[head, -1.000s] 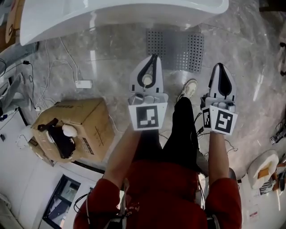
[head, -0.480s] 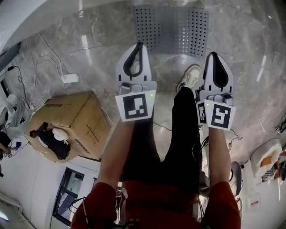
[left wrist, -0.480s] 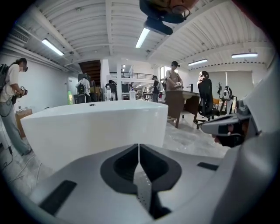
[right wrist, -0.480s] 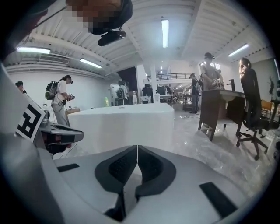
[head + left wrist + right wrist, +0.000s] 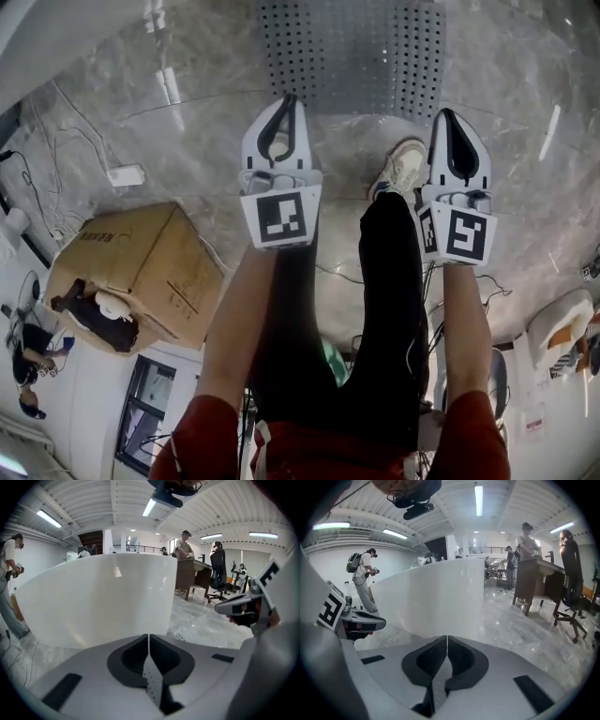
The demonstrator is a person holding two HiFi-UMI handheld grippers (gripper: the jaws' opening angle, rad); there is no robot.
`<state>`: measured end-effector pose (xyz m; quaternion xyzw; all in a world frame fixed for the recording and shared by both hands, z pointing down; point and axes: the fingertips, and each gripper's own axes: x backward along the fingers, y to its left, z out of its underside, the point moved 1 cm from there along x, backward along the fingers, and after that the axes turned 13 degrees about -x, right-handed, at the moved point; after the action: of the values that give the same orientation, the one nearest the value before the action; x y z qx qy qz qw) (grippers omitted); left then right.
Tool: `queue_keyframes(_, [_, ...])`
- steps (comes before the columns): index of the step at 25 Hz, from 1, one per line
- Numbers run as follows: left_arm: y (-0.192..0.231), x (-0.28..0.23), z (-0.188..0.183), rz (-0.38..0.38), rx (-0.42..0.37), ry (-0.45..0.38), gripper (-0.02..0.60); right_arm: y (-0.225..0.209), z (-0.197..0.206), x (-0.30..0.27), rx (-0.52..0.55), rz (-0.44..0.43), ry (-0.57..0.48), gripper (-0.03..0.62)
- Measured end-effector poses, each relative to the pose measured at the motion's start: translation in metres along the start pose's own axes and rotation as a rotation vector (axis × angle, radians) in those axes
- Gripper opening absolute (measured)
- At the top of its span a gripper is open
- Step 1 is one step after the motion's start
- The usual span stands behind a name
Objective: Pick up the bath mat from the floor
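Cardboard box [image 5: 141,262] holds dark gear [image 5: 89,319] (headset, perhaps); left gripper [image 5: 287,103], right gripper [image 5: 449,119] closed empty

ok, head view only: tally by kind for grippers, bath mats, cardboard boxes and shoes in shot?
grippers: 2 (left gripper, right gripper, both with fingers closed on nothing)
bath mat: 1, grey, perforated, flat on the floor
cardboard box: 1
shoe: 1
total: 5
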<state>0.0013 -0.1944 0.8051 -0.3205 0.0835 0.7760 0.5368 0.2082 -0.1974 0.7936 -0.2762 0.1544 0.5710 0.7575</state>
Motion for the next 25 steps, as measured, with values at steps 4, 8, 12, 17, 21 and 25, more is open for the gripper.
queue_keyframes(4, [-0.004,-0.023,0.049,0.003,-0.010,0.049,0.017,-0.017,0.043,-0.022,-0.007,0.016,0.048,0.013])
queue_keyframes(8, [-0.013,-0.046,0.103,0.018,-0.017,0.124,0.017,-0.030,0.084,-0.046,-0.031,0.022,0.095,0.013])
queue_keyframes(12, [-0.018,-0.065,0.145,0.017,0.017,0.182,0.017,-0.044,0.121,-0.066,-0.074,0.061,0.135,0.012])
queue_keyframes(17, [-0.024,-0.087,0.180,0.017,0.036,0.244,0.017,-0.053,0.151,-0.087,-0.080,0.069,0.186,0.014])
queue_keyframes(21, [-0.023,-0.103,0.209,-0.004,0.076,0.311,0.018,-0.070,0.175,-0.104,-0.074,0.087,0.246,0.015])
queue_keyframes(25, [-0.022,-0.118,0.238,-0.013,0.074,0.386,0.067,-0.100,0.200,-0.118,-0.130,0.144,0.314,0.124])
